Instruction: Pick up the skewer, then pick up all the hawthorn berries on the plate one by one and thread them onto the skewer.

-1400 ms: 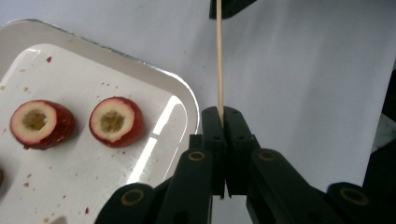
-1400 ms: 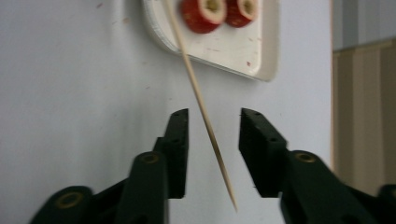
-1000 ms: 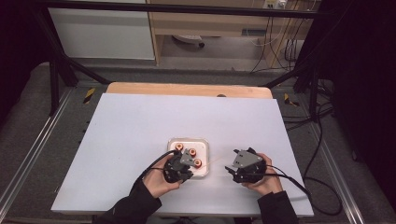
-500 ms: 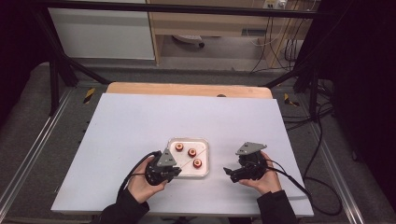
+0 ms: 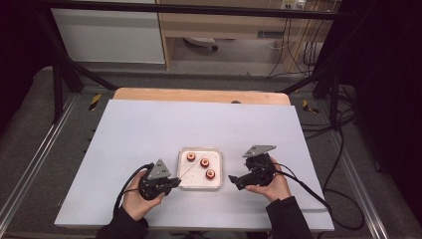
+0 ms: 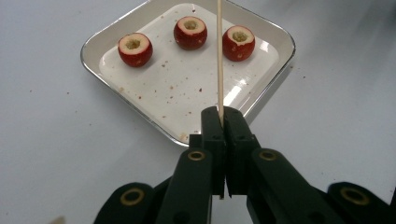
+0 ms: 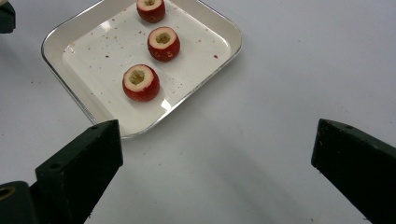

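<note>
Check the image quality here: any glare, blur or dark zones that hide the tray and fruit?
High view: room edges fall into darkness, the table is evenly lit, and the fruits look small and soft. Left gripper view: sharp, with a bright glint on the tray floor beside the skewer; the left gripper is crisp. Right gripper view: a small glare patch on the tray, and the right gripper jaws are slightly blurred.

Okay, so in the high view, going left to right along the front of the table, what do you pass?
Left claw shut on a thin wooden stick → white tray with three red cored fruits → right claw, open.
</note>
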The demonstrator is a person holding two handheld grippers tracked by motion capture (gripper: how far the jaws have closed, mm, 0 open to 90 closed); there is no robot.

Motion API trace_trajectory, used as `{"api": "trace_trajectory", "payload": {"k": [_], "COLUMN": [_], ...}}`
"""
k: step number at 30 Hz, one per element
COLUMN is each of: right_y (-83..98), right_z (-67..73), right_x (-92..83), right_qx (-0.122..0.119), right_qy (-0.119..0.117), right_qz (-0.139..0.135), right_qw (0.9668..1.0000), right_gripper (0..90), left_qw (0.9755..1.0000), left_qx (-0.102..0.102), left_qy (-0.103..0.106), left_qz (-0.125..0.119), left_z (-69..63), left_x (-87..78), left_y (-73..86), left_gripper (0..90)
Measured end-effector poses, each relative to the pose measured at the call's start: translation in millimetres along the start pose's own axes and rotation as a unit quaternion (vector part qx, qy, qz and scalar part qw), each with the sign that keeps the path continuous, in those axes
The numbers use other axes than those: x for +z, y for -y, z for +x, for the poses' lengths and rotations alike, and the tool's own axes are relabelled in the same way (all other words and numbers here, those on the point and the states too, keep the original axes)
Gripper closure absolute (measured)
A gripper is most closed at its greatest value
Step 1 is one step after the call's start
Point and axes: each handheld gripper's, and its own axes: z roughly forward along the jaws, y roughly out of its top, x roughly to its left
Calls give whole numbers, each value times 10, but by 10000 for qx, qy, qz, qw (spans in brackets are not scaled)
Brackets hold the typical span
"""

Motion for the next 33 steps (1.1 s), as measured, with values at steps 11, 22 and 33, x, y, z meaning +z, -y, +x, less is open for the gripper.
{"api": "trace_trajectory", "payload": {"k": [11, 22, 33], "right_y": [-191, -442, -579], "right_z": [161, 304, 391], "right_x": [121, 302, 609], "right_qx": [-81, -13, 21], "right_qy": [-121, -408, -718], "right_qz": [148, 276, 846], "right_qw": [9998, 9988, 9938], "right_gripper": [19, 119, 363], "left_qw": [9997, 9996, 9996], "left_qx": [-219, -153, -149], "left_qy": [-17, 1, 27], "left_qz": [-94, -256, -225], "left_z": [-6, 34, 30], "left_x": [-69, -95, -89], "left_y": [147, 291, 335], "left_gripper": [884, 884, 884]}}
